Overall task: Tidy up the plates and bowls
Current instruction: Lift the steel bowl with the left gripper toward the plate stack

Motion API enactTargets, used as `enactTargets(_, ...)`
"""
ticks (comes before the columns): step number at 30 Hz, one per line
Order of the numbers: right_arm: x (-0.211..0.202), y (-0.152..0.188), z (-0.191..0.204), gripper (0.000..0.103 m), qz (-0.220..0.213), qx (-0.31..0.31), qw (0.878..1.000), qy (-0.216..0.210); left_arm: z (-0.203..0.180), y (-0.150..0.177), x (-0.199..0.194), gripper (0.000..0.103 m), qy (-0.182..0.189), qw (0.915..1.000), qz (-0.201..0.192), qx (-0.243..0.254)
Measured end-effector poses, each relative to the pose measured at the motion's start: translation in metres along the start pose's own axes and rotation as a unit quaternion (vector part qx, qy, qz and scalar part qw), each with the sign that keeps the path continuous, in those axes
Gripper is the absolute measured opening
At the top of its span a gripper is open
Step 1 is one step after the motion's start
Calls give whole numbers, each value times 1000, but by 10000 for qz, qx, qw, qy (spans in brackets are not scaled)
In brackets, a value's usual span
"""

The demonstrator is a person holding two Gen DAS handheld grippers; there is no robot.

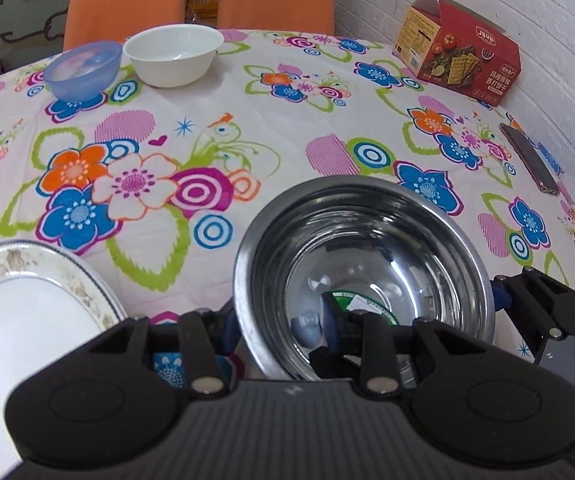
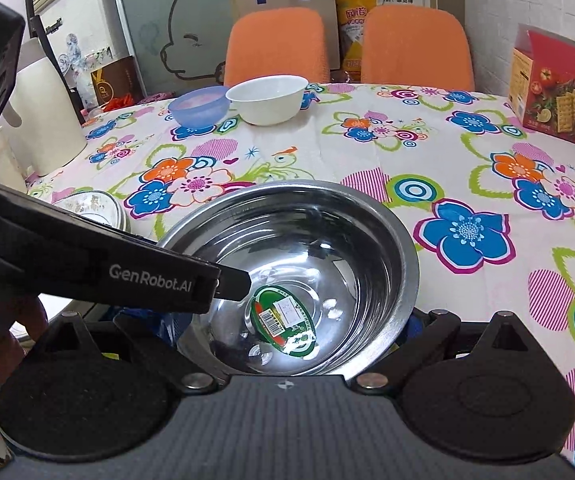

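While your left gripper (image 1: 279, 332) pinches the near-left rim of the steel bowl (image 1: 363, 256), one finger inside and one outside, keep that grip firm and level so the bowl does not tip. Your right gripper (image 2: 291, 332) stands wide apart around the same bowl's near side; the pictures do not show whether its fingers touch the wall, so ease them in only if you want a two-sided hold.

The bowl sits at the near edge of the flowered surface (image 1: 287, 120), with a green sticker (image 2: 283, 322) on its floor. To its left lie stacked plates (image 1: 27, 312). At the far side a blue bowl (image 1: 83, 70) and a white bowl (image 1: 173, 56) stand just beside each other.

The likely step is carrying the steel bowl toward those two. Lift it straight up before you travel, since a thin rim held at one point may swing. Steer well apart from the cracker box (image 1: 459, 48) and the phone (image 1: 529, 158) on the right.
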State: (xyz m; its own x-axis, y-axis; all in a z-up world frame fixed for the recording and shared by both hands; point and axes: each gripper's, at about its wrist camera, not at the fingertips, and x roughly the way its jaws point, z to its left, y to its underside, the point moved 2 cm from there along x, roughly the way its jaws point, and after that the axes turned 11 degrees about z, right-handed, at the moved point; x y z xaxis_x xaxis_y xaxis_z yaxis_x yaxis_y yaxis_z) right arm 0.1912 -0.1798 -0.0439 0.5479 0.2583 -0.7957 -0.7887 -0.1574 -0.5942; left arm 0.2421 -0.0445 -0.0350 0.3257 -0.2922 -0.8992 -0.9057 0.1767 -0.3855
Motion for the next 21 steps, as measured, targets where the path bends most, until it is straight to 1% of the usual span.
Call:
enactTargets(6, 7, 2, -2, 87, 93, 6, 10000, -26, 0, 0, 7, 31, -46, 10000, 26, 2)
enactTargets(9, 11, 2, -3, 87, 152, 45, 9998, -86, 0, -2, 7, 33, -84, 10000, -9, 22)
enactTargets(10, 11, 3, -4, 87, 164, 63, 9998, -114, 0, -2, 7, 37, -55, 10000, -22, 23)
enactTargets(11, 11, 4, -5, 86, 167, 72, 9997, -141, 0, -2, 6, 45, -40, 10000, -30, 31)
enactTargets(12, 11, 4, -6, 86, 172, 75, 9997, -169, 0, -2, 5, 61, -23, 10000, -51, 28)
enactTargets(15, 10, 6, -10, 86, 206, 179, 9994, -208, 0, -1, 1, 64, -10, 9999, -115, 23)
enactTargets(21, -7, 13, -21, 86, 69, 321, 9995, -45, 3, -1, -15, 67, 30, 9996, -273, -58)
